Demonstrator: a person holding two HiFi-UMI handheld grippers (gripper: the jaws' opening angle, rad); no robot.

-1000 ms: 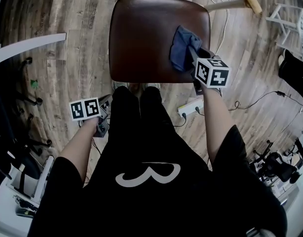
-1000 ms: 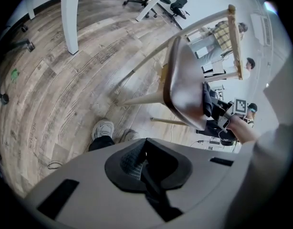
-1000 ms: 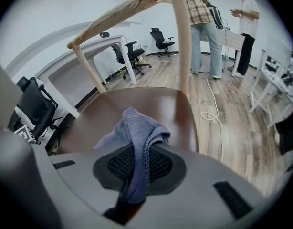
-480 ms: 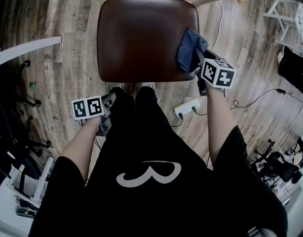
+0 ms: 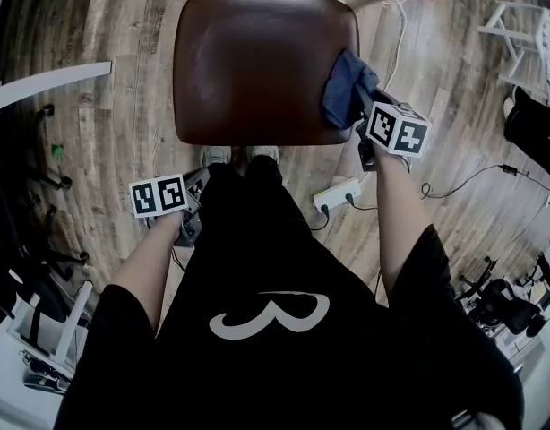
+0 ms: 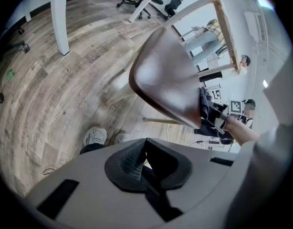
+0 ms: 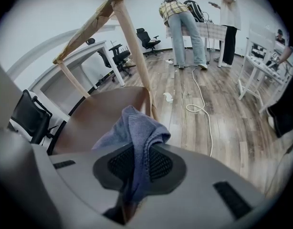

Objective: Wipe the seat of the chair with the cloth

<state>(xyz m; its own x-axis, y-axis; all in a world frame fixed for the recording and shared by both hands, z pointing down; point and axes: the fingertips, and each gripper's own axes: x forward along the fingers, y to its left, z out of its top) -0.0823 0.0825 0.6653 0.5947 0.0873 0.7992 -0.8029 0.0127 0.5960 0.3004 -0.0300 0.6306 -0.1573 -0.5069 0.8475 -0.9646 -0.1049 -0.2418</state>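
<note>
The chair's brown seat (image 5: 257, 61) lies below me in the head view, glossy and bare on its left and middle. A blue cloth (image 5: 344, 88) rests bunched on the seat's right front edge. My right gripper (image 5: 356, 107) is shut on the cloth (image 7: 137, 132), which hangs pinched between its pads above the seat (image 7: 96, 120). My left gripper (image 5: 194, 195) hangs low to the left of my legs, off the seat and near the floor. In its own view the left gripper (image 6: 144, 163) is shut with nothing in it, and the seat (image 6: 163, 82) is seen from the side.
A white power strip (image 5: 339, 193) and cables lie on the wood floor by the seat's right front. The chair's wooden back posts (image 7: 132, 46) rise behind the cloth. A white desk edge (image 5: 51, 83) curves at left, a white rack (image 5: 526, 34) at right. People (image 7: 184, 18) stand far off.
The right gripper has dragged the cloth from further in on the seat's right side out to its right front edge, then nearly stopped. The left gripper has stayed put.
</note>
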